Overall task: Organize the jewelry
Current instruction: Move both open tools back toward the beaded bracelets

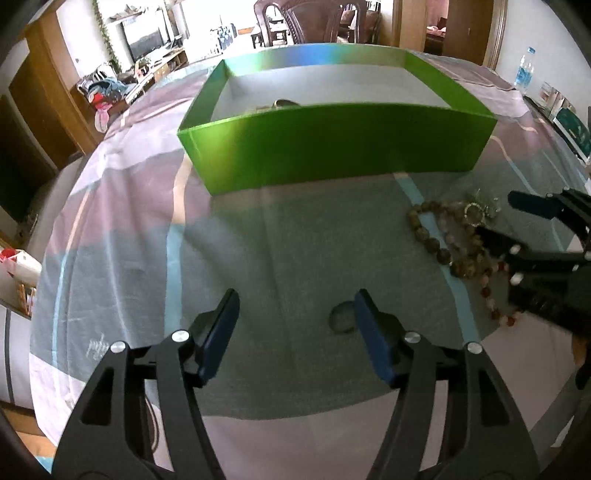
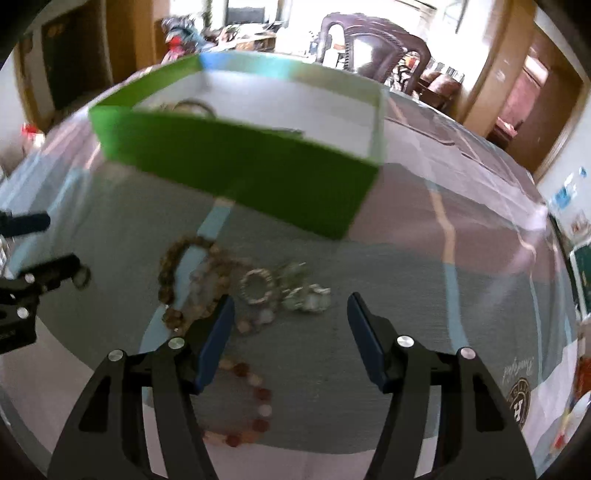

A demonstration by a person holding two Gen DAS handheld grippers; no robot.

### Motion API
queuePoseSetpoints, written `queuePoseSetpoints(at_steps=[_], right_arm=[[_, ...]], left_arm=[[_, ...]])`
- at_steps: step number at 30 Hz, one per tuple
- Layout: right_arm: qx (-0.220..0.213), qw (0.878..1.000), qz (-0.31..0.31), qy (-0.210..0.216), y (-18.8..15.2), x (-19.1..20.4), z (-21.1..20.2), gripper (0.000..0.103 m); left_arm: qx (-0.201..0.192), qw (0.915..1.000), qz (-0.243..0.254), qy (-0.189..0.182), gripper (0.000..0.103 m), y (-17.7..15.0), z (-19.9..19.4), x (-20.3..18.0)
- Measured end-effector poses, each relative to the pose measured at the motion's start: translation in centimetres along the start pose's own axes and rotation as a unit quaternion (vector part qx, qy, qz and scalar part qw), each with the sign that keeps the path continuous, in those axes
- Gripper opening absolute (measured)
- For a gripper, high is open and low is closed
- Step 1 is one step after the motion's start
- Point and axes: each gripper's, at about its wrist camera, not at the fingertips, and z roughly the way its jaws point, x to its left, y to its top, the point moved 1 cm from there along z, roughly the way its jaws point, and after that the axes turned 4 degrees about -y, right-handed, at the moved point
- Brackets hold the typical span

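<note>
A green box with a white inside stands on the cloth-covered table; it also shows in the right wrist view with a bangle inside. My left gripper is open and empty above the cloth, a small round ring by its right finger. My right gripper is open and empty over a jewelry pile: a brown bead bracelet, a silver ring bracelet, crystal pieces and a red-pink bead bracelet. The pile and right gripper show at right in the left wrist view.
The table carries a pink, grey and blue patchwork cloth. Dark wooden chairs stand behind the box. A water bottle stands at the far right. The left gripper's fingers show at the left edge of the right wrist view.
</note>
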Motion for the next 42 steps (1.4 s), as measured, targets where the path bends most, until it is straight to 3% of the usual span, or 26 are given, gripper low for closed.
queuePoseSetpoints(at_steps=[6, 15, 21, 27, 33, 42], right_arm=[[0.010, 0.996, -0.037, 0.085, -0.8, 2.5, -1.0, 0.063], [0.023, 0.997, 0.050, 0.060, -2.3, -2.4, -1.5, 0.063], [0.037, 0.991, 0.103, 0.074, -3.9, -4.9, -1.3, 0.063], [0.022, 0.991, 0.084, 0.099, -4.1, -4.2, -2.7, 0.063], [0.036, 0.996, 0.057, 0.060, -4.2, -2.6, -1.6, 0.063], [0.038, 0.995, 0.063, 0.060, -3.1, -2.4, -0.7, 0.063]], left_arm=[[0.001, 0.9998, -0.017, -0.002, 0.065, 0.5, 0.2, 0.3], [-0.007, 0.9993, 0.028, -0.024, 0.066, 1.5, 0.6, -3.0], [0.010, 0.9992, 0.033, -0.020, 0.068, 1.3, 2.0, -3.5], [0.007, 0.9999, 0.014, -0.005, 0.073, 1.2, 2.2, -2.4], [0.000, 0.9997, -0.012, 0.021, 0.073, 1.4, 2.3, -0.8], [-0.034, 0.9973, -0.017, 0.062, 0.073, 1.0, 2.0, -1.0]])
